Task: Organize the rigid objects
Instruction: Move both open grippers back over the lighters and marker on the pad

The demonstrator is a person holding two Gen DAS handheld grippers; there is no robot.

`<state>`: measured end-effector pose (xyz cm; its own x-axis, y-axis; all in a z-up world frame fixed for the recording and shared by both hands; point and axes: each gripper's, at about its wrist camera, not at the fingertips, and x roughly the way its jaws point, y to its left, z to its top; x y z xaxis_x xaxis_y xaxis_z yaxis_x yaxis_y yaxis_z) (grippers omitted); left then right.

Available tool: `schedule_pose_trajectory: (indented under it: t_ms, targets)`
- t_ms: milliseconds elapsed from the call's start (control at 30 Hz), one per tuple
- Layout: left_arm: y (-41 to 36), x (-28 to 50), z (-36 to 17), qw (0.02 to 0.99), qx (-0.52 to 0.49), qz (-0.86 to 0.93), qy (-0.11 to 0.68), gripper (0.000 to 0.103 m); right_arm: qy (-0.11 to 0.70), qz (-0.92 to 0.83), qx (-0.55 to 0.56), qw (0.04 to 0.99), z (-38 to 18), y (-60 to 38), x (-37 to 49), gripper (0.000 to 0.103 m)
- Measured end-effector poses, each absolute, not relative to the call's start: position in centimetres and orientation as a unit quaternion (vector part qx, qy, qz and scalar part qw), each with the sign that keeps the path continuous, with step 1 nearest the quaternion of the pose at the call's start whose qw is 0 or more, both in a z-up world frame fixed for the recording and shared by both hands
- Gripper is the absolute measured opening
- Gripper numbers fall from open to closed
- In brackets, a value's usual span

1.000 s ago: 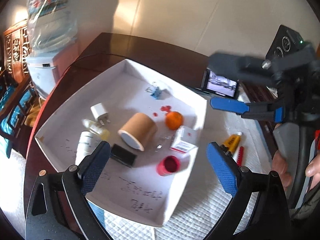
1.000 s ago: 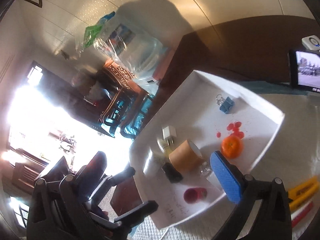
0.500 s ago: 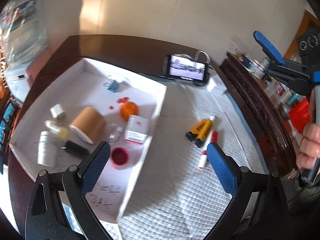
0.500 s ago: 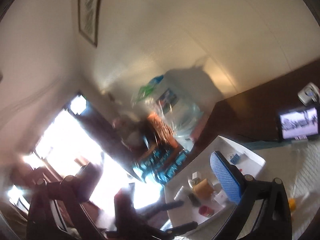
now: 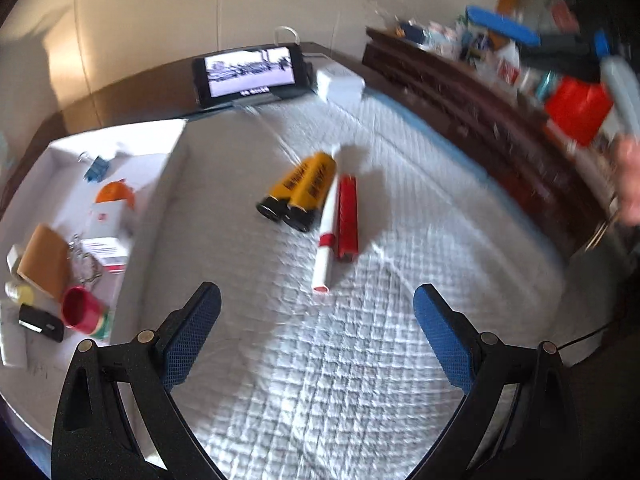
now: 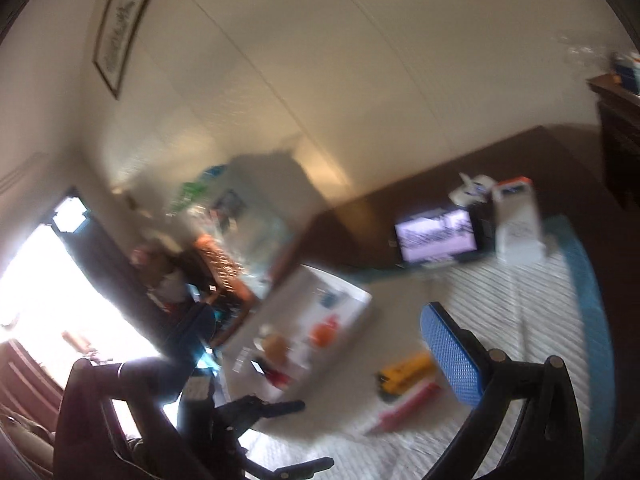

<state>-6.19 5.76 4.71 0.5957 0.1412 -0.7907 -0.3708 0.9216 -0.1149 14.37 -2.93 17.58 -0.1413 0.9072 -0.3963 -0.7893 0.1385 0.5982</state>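
Observation:
Two yellow tubes (image 5: 304,190) lie side by side on the white quilted mat, with a red stick (image 5: 347,216) and a white pen (image 5: 326,248) right beside them. My left gripper (image 5: 316,336) hangs open just short of them, nothing between its fingers. At the left, the white tray (image 5: 176,148) holds an orange (image 5: 116,196), a blue clip (image 5: 96,170), a white-red box (image 5: 106,232), a brown tape roll (image 5: 44,262) and a red cup (image 5: 80,310). My right gripper (image 6: 320,348) is open, raised above the table, its view blurred; the yellow tubes (image 6: 404,372) and tray (image 6: 304,280) lie below it.
A phone (image 5: 248,74) with a lit screen stands at the mat's far edge, a white box (image 5: 340,82) next to it. A dark wooden sideboard (image 5: 500,128) crowded with small things runs along the right. A hand (image 5: 628,176) holds the other gripper at the far right.
The left wrist view has swung right, from over the tray to over the mat and the yellow tubes. The right gripper has lifted and tilted up. Both stayed open.

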Motion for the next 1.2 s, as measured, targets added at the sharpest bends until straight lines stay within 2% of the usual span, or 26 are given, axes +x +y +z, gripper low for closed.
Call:
schedule_pose_trajectory:
  t_ms: [233, 333, 400, 833, 1000, 1200]
  targets:
    - [5.4, -4.2, 1.1, 0.867, -0.144, 0.19, 0.439, 0.098, 0.381, 0.643, 0.069, 0.661, 17.6, -4.7, 15.8, 0.103]
    - [5.4, -3.9, 0.9, 0.862, -0.14, 0.213, 0.438, 0.098, 0.382, 0.647, 0.06, 0.657, 17.4, -4.6, 15.6, 0.103]
    - [5.1, -3.4, 0.7, 0.855, -0.124, 0.227, 0.45, 0.103, 0.386, 0.651, 0.057, 0.651, 17.1, -4.3, 15.4, 0.103]
    - [5.1, -3.4, 0.6, 0.854, -0.131, 0.228, 0.448, 0.103, 0.398, 0.657, 0.07, 0.637, 16.8, -3.5, 15.3, 0.103]
    - [5.1, -3.3, 0.5, 0.854, -0.13, 0.228, 0.449, 0.103, 0.403, 0.64, 0.024, 0.654, 16.0, -2.8, 14.7, 0.103]
    - [5.2, -3.4, 0.9, 0.852, -0.128, 0.208, 0.462, 0.103, 0.437, 0.603, -0.069, 0.663, 11.1, -1.0, 14.0, 0.103]
